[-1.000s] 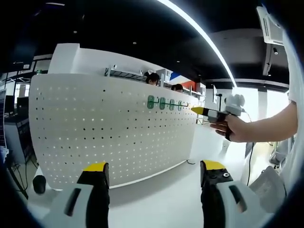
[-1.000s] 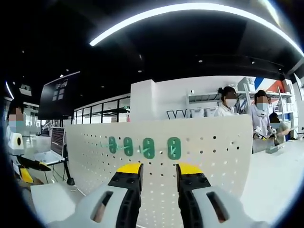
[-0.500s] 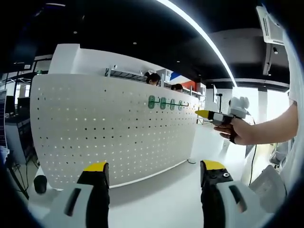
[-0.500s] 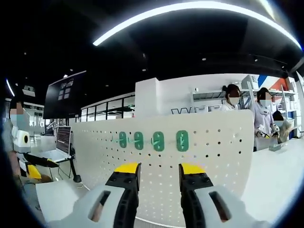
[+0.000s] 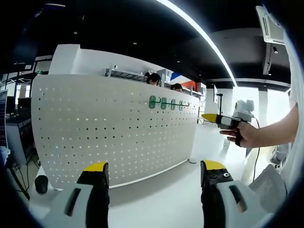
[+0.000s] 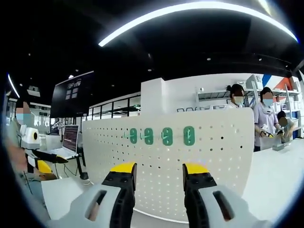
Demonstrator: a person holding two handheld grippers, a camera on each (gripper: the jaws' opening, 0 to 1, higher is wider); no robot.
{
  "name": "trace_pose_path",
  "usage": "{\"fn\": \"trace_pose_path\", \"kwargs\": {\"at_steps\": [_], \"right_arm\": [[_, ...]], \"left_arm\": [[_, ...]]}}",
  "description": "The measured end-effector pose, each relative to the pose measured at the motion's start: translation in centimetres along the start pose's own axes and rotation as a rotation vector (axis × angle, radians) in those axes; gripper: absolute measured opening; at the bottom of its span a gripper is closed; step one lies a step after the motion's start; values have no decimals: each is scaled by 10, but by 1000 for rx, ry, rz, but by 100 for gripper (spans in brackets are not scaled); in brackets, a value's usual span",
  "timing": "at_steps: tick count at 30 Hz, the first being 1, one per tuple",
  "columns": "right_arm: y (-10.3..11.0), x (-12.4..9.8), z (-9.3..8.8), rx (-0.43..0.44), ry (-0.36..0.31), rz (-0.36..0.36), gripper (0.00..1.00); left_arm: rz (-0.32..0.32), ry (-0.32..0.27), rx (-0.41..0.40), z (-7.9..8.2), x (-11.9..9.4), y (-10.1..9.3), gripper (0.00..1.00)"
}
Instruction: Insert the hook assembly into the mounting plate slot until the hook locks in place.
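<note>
Where the white worktop point(image 5: 161, 199) runs back from both cameras, a tall white pegboard panel point(image 5: 114, 128) stands upright on it, its face dotted with rows of small holes; in the right gripper view the same panel point(image 6: 223, 156) rises straight ahead. Near the panel's top edge, toward its right-hand end in the left gripper view, four green hooks point(image 5: 166, 103) sit in a level row, each pressed against the perforated face; in the right gripper view the green hooks point(image 6: 164, 136) hang just above that gripper's yellow tips. Whether each one is fully seated in its holes is hard to judge at this range.

Behind the panel's top edge stand several people in white coats point(image 6: 266, 123), beside wall shelving. A laptop point(image 6: 69, 142) sits on a stand off the worktop's left side in the right gripper view.

The left gripper point(image 5: 154, 168) hangs low over the worktop in front of the panel, its yellow-tipped jaws spread wide with nothing between them. The right gripper point(image 6: 159, 169) faces the panel below the hooks, its jaws parted by a narrower gap and likewise empty. In the left gripper view the right gripper point(image 5: 212, 117) enters from the right, held in a hand point(image 5: 247, 135), its yellow tip pointing at the panel's right end, near it but not touching.
</note>
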State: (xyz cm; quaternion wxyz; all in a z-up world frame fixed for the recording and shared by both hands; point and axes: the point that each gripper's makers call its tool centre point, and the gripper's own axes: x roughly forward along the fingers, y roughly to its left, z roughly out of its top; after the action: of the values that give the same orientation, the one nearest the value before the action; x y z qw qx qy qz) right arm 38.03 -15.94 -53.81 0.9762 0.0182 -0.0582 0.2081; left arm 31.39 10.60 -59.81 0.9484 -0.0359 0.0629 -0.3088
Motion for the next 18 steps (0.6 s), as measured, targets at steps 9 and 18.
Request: {"fn": "trace_pose_path", "kwargs": {"at_steps": [9,18], "right_arm": [[9,-9,-4,-4,2,29,45],[15,-24,-14,21,8,30,49]], "left_arm": [[1,1,4,0,-1,0,82],[6,-1,-7,-2,-3,2,82]]}}
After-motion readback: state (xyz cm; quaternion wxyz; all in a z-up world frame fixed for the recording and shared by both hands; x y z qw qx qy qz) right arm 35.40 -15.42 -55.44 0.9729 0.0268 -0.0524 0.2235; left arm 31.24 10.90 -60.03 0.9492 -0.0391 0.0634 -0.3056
